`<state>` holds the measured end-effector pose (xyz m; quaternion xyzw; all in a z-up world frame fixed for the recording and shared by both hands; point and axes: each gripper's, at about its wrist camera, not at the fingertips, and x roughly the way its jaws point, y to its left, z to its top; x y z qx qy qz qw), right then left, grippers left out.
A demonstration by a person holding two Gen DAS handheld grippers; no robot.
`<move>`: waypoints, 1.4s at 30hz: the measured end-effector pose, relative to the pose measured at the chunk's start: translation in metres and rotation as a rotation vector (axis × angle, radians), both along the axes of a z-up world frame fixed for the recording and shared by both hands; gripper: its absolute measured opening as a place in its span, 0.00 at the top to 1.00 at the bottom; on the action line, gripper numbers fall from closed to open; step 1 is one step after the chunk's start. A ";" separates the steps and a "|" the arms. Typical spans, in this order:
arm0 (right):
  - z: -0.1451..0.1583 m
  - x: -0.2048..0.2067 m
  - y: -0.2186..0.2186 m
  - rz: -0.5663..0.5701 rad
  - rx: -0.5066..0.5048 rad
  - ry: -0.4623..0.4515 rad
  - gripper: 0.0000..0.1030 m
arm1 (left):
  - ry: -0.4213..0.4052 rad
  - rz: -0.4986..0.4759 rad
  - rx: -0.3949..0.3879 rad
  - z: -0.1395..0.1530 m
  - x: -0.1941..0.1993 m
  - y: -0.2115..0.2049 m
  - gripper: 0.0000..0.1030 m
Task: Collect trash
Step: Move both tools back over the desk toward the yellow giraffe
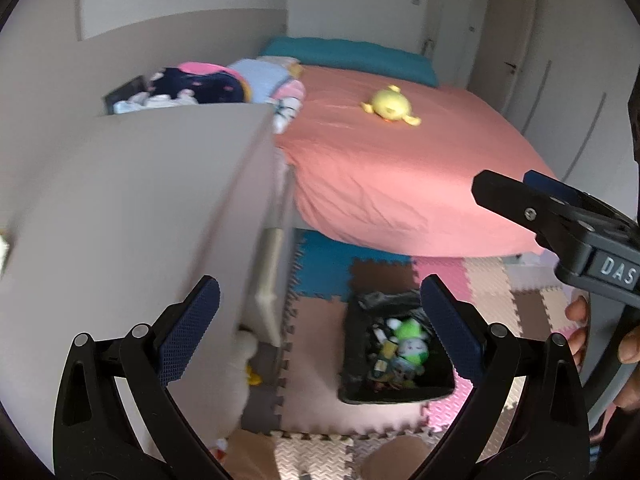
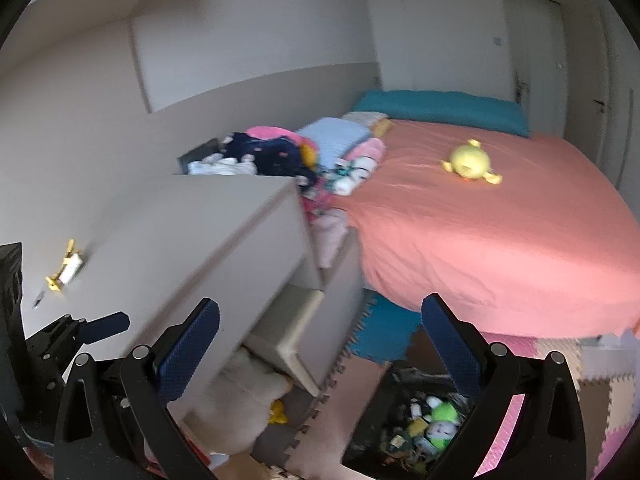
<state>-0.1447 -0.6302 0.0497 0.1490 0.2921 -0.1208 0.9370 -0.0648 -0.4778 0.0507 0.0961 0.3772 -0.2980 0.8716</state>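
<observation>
Black bin below spread fingers.

At the right edge of the left wrist view, the right gripper has a small label reading "DAS".

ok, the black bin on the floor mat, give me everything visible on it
The bin is a black rectangular container, seemingly lined with a crinkled black bag at its far rim. It stands upright and open-topped on the foam mat, near the foot of the bed. Inside lie small wrappers and packets plus a green-and-white plush-like item. No gripper touches it.
</observation>
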 end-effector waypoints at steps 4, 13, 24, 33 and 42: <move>0.009 0.027 0.033 0.086 0.018 -0.020 0.02 | -0.019 0.067 -0.004 0.010 0.015 0.039 0.06; 0.014 0.094 0.122 0.313 0.042 -0.005 0.02 | -0.054 0.238 0.042 0.019 0.047 0.148 0.06; 0.010 0.173 0.238 0.510 0.004 0.140 0.02 | -0.059 0.512 0.064 0.016 0.090 0.301 0.06; 0.010 0.237 0.309 0.562 0.065 0.181 0.09 | -0.056 0.574 0.097 0.013 0.124 0.372 0.06; -0.011 0.301 0.373 0.637 0.176 0.262 0.10 | -0.032 0.599 0.085 0.002 0.137 0.412 0.06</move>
